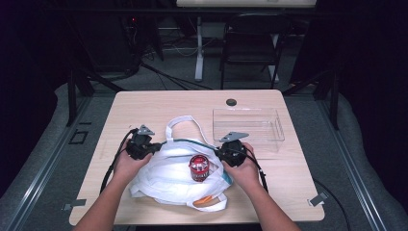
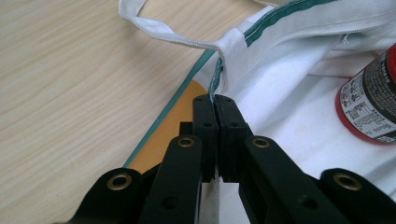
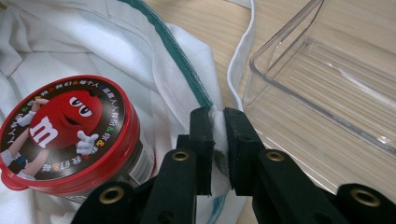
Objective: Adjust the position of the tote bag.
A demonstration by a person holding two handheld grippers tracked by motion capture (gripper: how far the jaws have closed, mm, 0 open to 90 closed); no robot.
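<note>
One white bag flat on tabletop, mouth toward far edge; my left gripper and right gripper each clamp rim. One red can upright.

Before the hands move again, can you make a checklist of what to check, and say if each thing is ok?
1. Left gripper pinching the bag edge: ok, jaws shut on the green-trimmed hem.
2. Right gripper pinching the bag: ok, white cloth is squeezed between the jaws.
3. Can standing up in the bag: ok, red lid faces up.
4. Tray ready beside the bag: ok, nothing in it.
5. Bag mouth wide enough to lift the can out: cannot tell.
6. Orange thing at the bag's near edge loose or caught: cannot tell.
</note>
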